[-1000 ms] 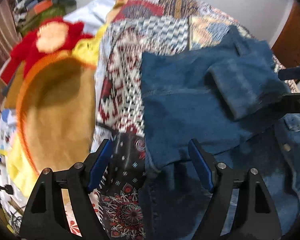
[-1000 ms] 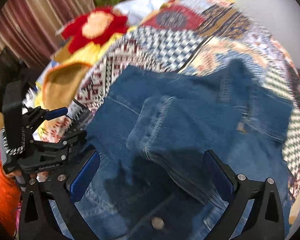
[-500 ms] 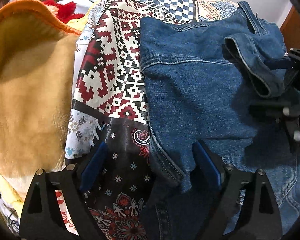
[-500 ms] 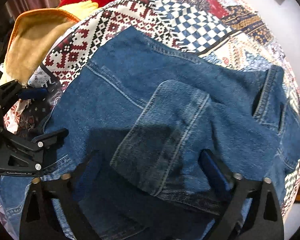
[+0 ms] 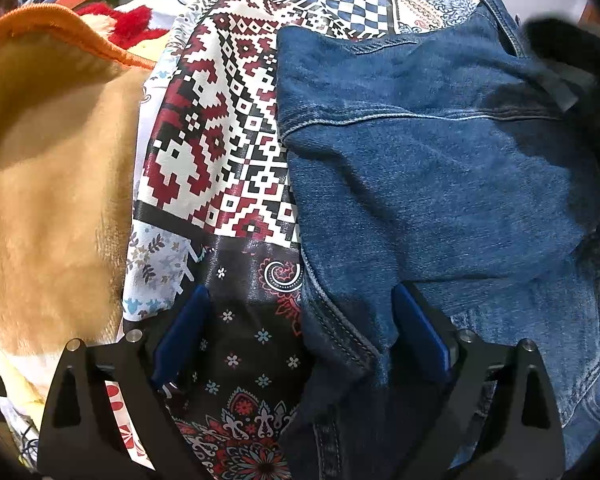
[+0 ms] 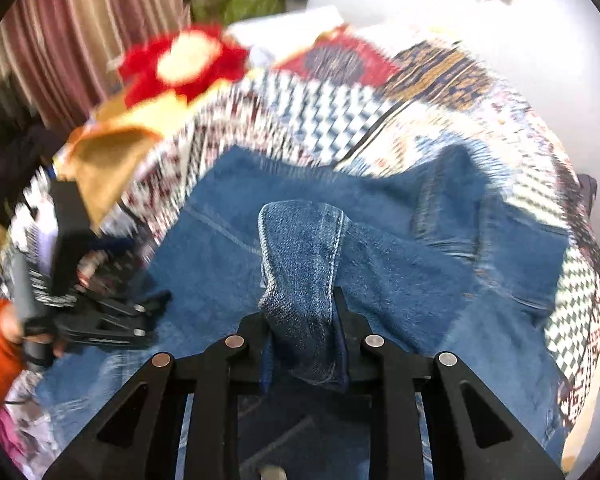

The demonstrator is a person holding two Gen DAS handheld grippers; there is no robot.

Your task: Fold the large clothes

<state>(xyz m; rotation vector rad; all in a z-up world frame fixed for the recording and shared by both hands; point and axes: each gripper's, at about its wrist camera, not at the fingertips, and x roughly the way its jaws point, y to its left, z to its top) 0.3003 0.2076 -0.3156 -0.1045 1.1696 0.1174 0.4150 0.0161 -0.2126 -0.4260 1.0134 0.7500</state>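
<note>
A blue denim jacket [image 5: 440,176] lies spread on a patchwork bedspread [image 5: 224,132]. My left gripper [image 5: 300,336] is open, low over the jacket's left edge, with a folded denim corner [image 5: 340,344] between its blue pads, untouched by them. My right gripper [image 6: 302,320] is shut on the jacket's sleeve cuff [image 6: 300,256] and holds it raised above the jacket body [image 6: 400,264]. The left gripper also shows in the right wrist view [image 6: 100,320], at the jacket's left side.
A tan blanket with an orange border [image 5: 48,168] lies left of the jacket. A red and cream plush toy [image 6: 180,60] sits at the far side of the bed. Striped curtains [image 6: 80,40] hang at the left. A white wall [image 6: 460,12] stands behind the bed.
My right gripper has closed on the sleeve cuff and lifted it. My left gripper has come lower and closer to the jacket's left edge and stays open.
</note>
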